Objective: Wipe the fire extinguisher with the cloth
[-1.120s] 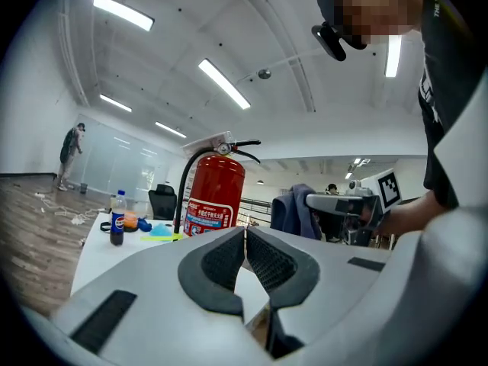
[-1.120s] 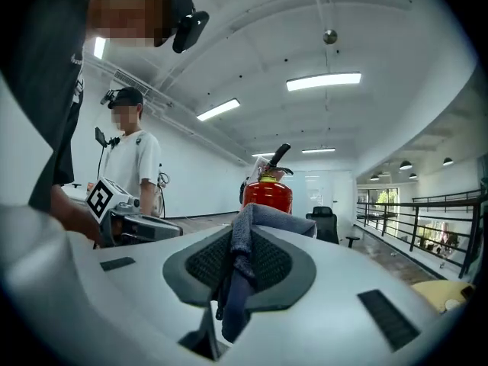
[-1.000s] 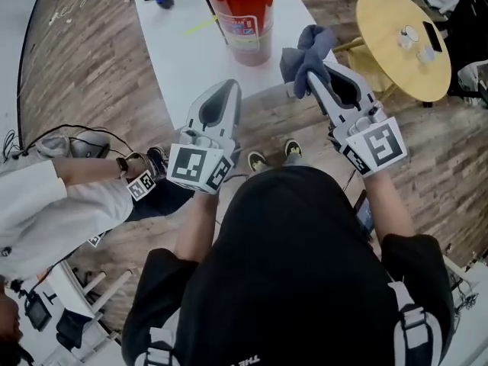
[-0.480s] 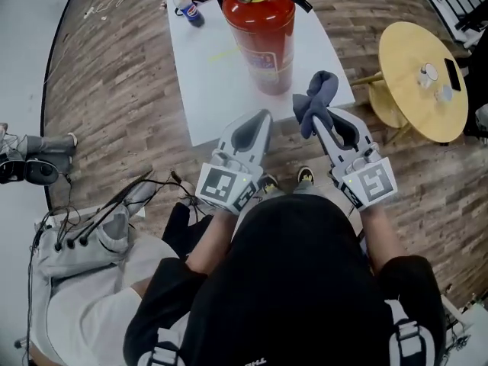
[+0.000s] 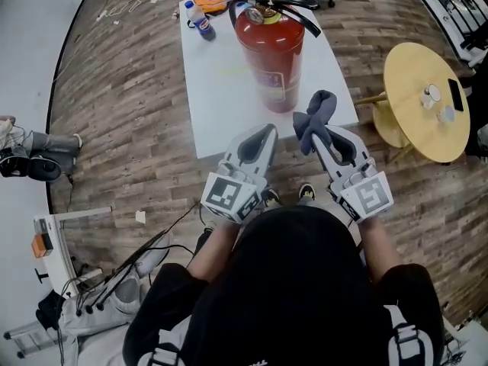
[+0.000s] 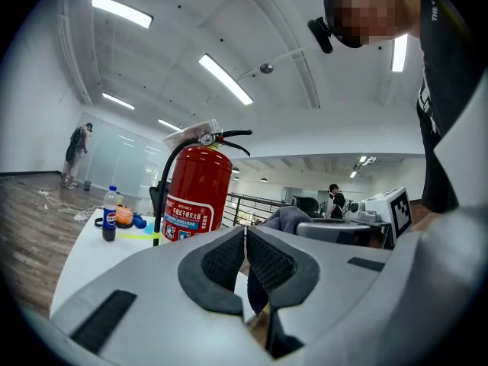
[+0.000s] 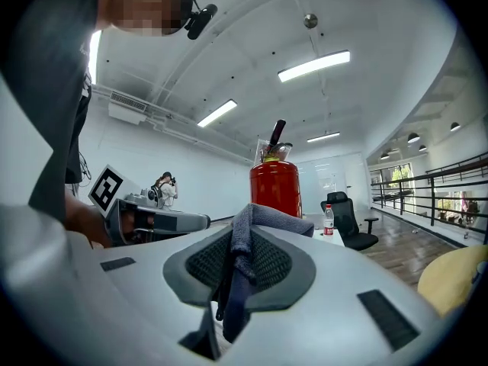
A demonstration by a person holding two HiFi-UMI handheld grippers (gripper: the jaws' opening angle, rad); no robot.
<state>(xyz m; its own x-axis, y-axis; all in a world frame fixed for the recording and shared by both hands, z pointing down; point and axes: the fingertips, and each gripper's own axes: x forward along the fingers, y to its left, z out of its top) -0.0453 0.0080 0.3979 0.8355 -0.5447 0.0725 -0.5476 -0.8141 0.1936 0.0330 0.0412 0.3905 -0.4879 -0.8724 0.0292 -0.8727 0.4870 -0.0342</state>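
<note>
The extinguisher (image 5: 268, 52) stands upright on the table (image 5: 213, 97), right of the middle, its base near the near edge. The bunched cloth (image 5: 314, 117) is pinched in the right gripper (image 5: 320, 136), just off the near right corner and apart from the cylinder. The left gripper (image 5: 263, 134) is closed on nothing. The cloth should probably meet the cylinder broadly and stroke it lightly, so it does not tip. It is glossy red, labelled, with a black hose and lever on top.
</note>
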